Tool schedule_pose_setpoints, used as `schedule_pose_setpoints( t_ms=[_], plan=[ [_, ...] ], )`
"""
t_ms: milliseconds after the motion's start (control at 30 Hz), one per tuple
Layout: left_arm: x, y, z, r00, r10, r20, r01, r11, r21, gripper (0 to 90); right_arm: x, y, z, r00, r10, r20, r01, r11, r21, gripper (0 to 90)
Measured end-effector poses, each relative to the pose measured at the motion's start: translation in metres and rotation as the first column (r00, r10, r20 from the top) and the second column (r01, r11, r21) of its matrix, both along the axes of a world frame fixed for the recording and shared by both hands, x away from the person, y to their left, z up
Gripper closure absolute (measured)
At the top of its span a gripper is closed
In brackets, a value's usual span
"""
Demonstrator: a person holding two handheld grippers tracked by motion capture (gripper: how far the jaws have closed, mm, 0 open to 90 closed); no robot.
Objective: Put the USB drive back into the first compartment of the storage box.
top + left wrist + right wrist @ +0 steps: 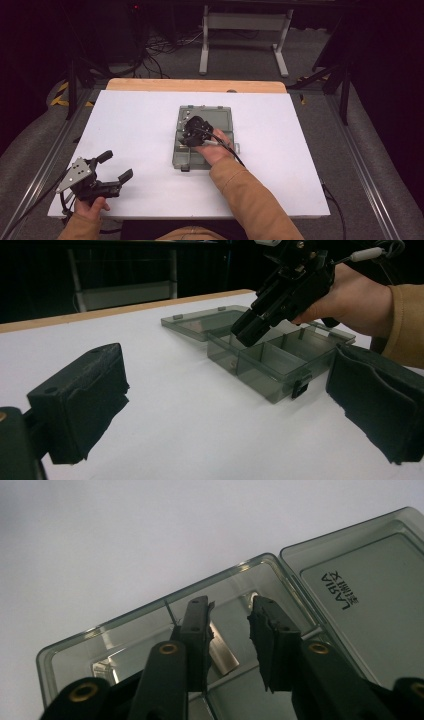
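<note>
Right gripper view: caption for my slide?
Right gripper, jaws apart, reaching into a compartment of the open clear plastic box on the white table.

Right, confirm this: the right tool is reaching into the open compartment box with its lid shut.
Wrong on the lid. In the left gripper view the box has its lid swung open, lying flat on the table. The right tool does reach into it.

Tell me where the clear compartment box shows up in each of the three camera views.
High view: compartment box at table centre, under the right gripper.
Left gripper view: upper right, lid flat behind.
Right gripper view: across the lower right.
Shared landmark: its open lid.
</note>
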State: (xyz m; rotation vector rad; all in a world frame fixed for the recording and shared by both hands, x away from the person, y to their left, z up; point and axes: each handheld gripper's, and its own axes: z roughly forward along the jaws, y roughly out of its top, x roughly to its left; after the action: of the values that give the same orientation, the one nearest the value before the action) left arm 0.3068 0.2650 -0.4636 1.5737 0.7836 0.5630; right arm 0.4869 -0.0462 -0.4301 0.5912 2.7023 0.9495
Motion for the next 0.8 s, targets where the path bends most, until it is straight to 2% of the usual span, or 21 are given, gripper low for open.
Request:
schedule_pose_setpoints(
  t_ms=[167,333,400,467,533,800],
  plan=[
    [0.000,0.000,0.000,1.0000,0.000,0.000,0.000,1.0000,0.000,3.7,-0.003,-0.001,0.006,0.9996,0.015,0.022,-0.016,0.999,0.042,54.0],
    [0.000,0.000,0.000,1.0000,0.001,0.000,-0.001,1.0000,-0.001,3.7,-0.008,-0.005,0.017,0.9970,0.018,0.076,-0.025,0.995,0.092,36.1],
    [0.000,0.000,0.000,1.0000,0.002,0.004,-0.002,1.0000,-0.007,3.7,-0.010,-0.006,0.022,0.9956,0.007,0.093,-0.017,0.994,0.112,25.8],
    [0.000,0.000,0.000,1.0000,0.003,0.000,-0.003,1.0000,-0.001,3.7,-0.012,-0.007,0.025,0.9958,0.001,0.091,-0.013,0.991,0.134,21.6],
    [0.000,0.000,0.001,1.0000,0.004,-0.003,-0.004,1.0000,0.005,3.7,-0.016,-0.009,0.029,0.9944,0.002,0.106,-0.018,0.989,0.148,16.7],
    [0.000,0.000,0.000,1.0000,0.005,0.000,-0.005,1.0000,-0.002,3.7,-0.031,-0.018,0.045,0.9864,0.005,0.164,-0.036,0.983,0.181,6.4]
  ],
)
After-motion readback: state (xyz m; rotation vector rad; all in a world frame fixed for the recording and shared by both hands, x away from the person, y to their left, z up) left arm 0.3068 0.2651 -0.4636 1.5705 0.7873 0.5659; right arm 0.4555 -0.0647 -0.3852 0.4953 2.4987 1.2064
